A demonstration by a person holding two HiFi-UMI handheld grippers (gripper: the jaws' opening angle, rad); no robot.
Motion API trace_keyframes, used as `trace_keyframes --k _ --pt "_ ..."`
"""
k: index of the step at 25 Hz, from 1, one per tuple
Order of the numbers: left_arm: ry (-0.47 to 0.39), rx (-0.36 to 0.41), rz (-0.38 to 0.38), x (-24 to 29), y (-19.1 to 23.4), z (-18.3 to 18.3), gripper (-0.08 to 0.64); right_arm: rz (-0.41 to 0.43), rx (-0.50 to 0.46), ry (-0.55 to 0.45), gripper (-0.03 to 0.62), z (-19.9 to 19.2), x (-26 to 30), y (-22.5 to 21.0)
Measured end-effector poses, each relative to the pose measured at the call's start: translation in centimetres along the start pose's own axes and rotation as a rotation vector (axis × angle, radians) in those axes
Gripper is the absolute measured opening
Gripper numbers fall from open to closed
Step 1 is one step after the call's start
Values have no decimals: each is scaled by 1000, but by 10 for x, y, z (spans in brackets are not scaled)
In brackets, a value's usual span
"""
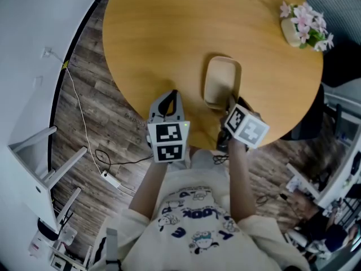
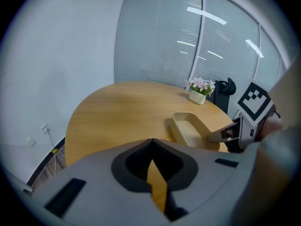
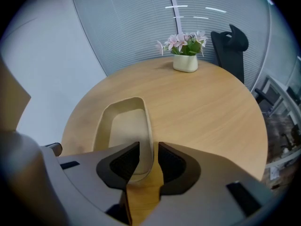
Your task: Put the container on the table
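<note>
Container (image 1: 220, 81) on the table (image 1: 169, 33), its near end pinched by the right gripper (image 1: 230, 103).
At mid-frame in the head view the container sits flat on the wood, and the right jaws clamp its near wall, one inside and one outside. The left gripper (image 1: 171, 95) hovers just to its left over the table edge, jaws together and empty. A flower pot (image 1: 304, 24) stands well apart at upper right.

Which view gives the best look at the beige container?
The right gripper view. The container fills the middle of that view, open and empty, with one wall between the jaws of the right gripper. The head view shows it smaller, from above, with its near corner behind that gripper. The left gripper view shows it side-on and farther off.
</note>
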State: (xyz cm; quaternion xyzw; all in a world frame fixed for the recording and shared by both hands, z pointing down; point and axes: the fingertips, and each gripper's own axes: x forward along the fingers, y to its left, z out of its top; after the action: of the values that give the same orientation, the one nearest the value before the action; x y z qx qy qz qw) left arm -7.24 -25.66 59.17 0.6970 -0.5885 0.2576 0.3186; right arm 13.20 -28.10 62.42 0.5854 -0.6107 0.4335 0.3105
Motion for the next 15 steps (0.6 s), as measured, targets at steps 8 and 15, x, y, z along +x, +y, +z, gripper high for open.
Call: trace_keyframes --k 8,15 --pt "-84 13 -16 -21 -6 33 3 -13 35 -118 104 15 -25 -7" --pt "-204 35 -29 -42 -18 81 3 31 -7 -276 77 51 -66 7"
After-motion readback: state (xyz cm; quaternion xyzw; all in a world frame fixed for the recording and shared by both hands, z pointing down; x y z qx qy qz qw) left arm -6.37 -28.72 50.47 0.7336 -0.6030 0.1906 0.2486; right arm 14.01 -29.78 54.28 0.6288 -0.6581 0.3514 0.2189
